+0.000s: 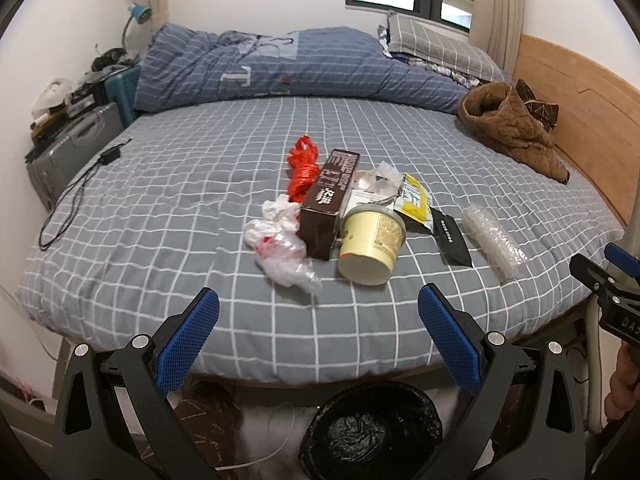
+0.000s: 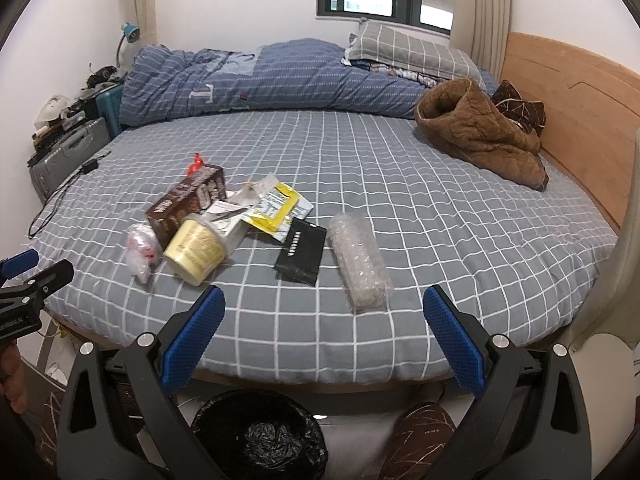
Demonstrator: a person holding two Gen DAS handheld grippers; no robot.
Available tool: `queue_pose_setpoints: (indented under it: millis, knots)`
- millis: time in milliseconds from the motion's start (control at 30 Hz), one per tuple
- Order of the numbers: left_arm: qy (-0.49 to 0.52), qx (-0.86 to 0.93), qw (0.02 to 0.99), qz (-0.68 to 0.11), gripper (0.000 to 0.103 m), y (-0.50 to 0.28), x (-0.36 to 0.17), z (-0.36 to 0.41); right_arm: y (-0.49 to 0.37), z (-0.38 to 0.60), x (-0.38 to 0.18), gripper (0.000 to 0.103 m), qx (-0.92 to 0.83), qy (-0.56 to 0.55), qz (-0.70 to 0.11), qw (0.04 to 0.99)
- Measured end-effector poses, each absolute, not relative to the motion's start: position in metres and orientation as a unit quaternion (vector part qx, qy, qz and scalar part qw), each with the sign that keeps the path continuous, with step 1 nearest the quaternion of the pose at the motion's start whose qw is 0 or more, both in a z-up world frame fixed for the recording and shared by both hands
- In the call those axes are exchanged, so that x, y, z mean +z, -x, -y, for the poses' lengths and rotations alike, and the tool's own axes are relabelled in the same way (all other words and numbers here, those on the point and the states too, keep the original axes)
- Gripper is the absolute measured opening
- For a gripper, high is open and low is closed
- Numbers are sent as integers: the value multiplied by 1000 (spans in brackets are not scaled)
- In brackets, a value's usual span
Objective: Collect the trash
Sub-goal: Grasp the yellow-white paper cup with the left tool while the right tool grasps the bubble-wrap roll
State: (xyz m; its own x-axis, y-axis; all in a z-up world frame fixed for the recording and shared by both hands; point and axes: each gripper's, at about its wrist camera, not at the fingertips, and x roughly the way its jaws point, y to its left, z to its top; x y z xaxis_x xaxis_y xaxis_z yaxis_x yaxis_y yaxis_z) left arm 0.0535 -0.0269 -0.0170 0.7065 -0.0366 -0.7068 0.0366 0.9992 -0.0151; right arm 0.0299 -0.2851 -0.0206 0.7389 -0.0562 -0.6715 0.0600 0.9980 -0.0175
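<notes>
Trash lies in a cluster on the grey checked bed [image 1: 160,208]: a red plastic bag [image 1: 303,170], a brown box [image 1: 329,204], a crumpled clear bag [image 1: 280,246], a tipped yellow cup [image 1: 370,244], a yellow wrapper [image 1: 416,200], a black packet [image 1: 452,238] and a bubble-wrap roll [image 1: 494,242]. A bin with a black liner [image 1: 372,432] stands on the floor below the bed edge. My left gripper [image 1: 318,310] hangs open before the clear bag and cup. My right gripper [image 2: 324,308] is open, just short of the bubble-wrap roll [image 2: 360,266]. Neither holds anything.
A blue quilt [image 1: 280,66] and pillow [image 1: 436,46] lie at the back, a brown jacket [image 1: 508,124] by the wooden headboard [image 1: 580,120]. A black cable [image 1: 80,188] trails at the bed's left edge above a grey case [image 1: 72,148]. A brown slipper [image 2: 416,440] sits beside the bin [image 2: 260,436].
</notes>
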Motion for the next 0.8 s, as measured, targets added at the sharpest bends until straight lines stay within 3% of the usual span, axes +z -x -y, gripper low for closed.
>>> queue_pose_setpoints:
  millis: [500, 800]
  knots:
    - [-13, -43, 895, -444, 97, -149, -90, 68, -137, 330, -103, 92, -41, 1, -425, 904]
    - [-4, -43, 886, -462, 97, -178, -121, 80, -168, 344, -144, 82, -28, -12, -460, 888]
